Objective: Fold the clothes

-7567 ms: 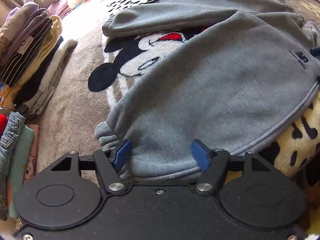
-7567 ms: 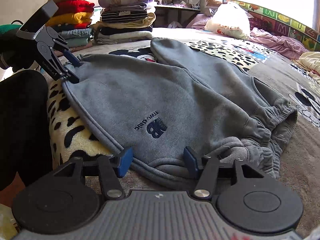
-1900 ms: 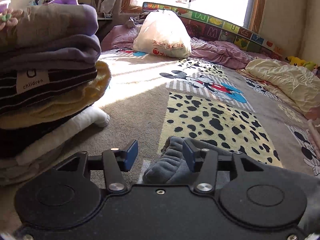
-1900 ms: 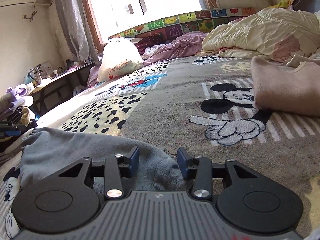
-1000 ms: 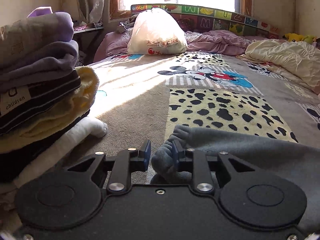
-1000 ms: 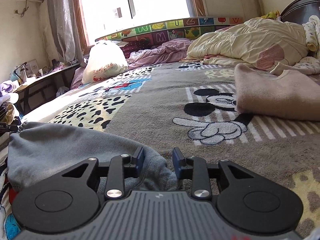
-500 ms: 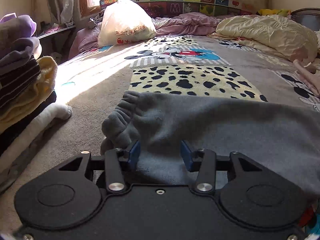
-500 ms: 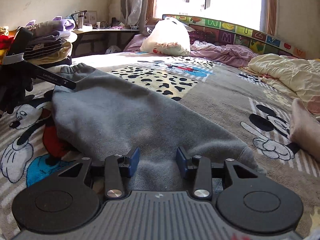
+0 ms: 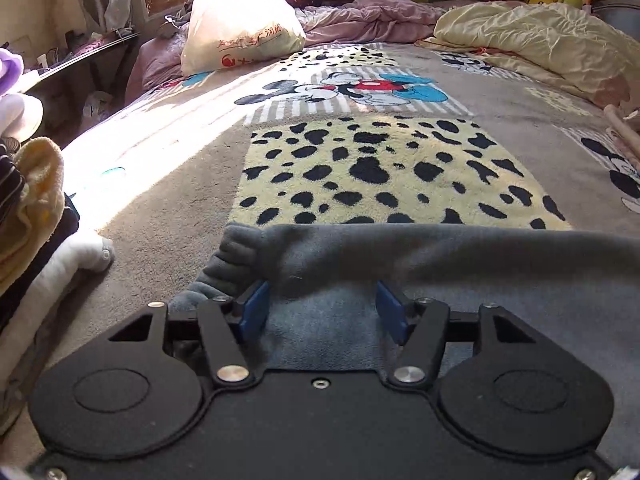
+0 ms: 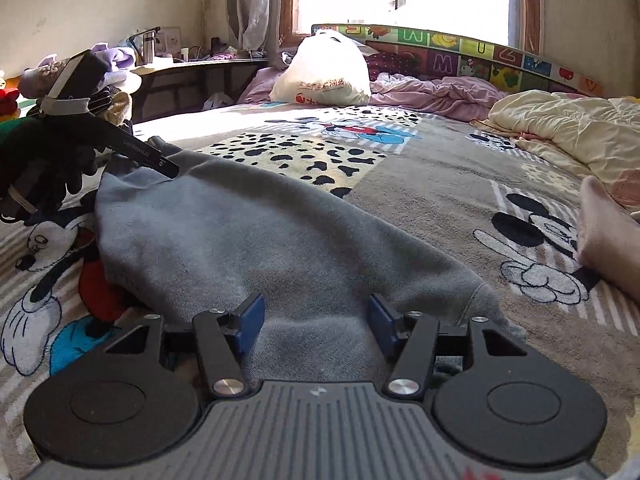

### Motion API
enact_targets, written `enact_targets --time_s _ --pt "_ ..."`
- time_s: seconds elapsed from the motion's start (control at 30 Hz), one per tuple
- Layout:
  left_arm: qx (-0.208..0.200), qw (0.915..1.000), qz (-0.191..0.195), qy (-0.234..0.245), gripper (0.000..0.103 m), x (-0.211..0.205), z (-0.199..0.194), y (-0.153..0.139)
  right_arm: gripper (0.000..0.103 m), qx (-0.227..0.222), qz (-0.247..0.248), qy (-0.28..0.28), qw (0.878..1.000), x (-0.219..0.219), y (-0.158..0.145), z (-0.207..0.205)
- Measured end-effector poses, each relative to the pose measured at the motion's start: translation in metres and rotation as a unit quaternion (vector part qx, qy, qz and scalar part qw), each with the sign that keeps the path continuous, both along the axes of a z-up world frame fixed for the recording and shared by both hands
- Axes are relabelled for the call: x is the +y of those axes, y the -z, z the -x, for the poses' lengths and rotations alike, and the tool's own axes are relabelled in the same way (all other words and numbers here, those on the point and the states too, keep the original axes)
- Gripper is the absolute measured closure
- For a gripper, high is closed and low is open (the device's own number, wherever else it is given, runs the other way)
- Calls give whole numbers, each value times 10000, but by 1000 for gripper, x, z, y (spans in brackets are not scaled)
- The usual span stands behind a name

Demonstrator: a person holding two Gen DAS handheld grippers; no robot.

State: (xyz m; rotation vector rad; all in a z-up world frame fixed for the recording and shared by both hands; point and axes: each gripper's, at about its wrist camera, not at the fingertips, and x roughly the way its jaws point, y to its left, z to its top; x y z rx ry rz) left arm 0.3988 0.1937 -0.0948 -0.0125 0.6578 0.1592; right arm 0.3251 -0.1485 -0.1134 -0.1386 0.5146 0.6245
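While the grey sweatpants (image 10: 256,236) lie folded across the cartoon-print blanket (image 10: 460,184) on the bed, both grippers sit low over the fabric with jaws spread wide, gripping nothing. Left gripper (image 9: 322,308): blue pads (image 9: 253,310) apart, grey cloth lying between them, elastic cuff (image 9: 228,256) bunched at 11 o'clock of the jaws. Right gripper (image 10: 314,322): jaws released too, pants spreading from between the pads toward 10 o'clock. In the right wrist view the left gripper's tip touches the far end of the pants at 10 o'clock, held by a black-gloved hand (image 10: 44,172). Stack of folded clothes (image 9: 28,216) at 9 o'clock in the left view. White plastic bag (image 9: 240,36) at 12 o'clock by the window. Cream quilt (image 9: 532,44) at 2 o'clock. Pink garment (image 10: 608,240) at 3 o'clock in the right view.
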Motion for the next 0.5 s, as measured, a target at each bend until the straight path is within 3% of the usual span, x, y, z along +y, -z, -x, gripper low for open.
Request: enact_targets --time_s 0.07,0.13,0.23,0.3,0.5 --pt "-543 9953 634 -486 43 20 33 -18 46 -63 -338 44 9994 -8 -5 3" --pt "-854 9819 1390 -960 43 41 63 -28 45 -199 -662 170 9975 -20 -14 7" --pt "-897 9487 2637 -1495 42 69 96 -17 43 -313 -922 365 9946 -36 -24 10" --pt "-853 9283 3215 -1661 42 79 108 -4 43 -194 -947 455 9943 -42 -22 6" --pt "-676 8934 4034 -1856 42 85 118 27 43 79 -863 607 9944 -50 -14 -6"
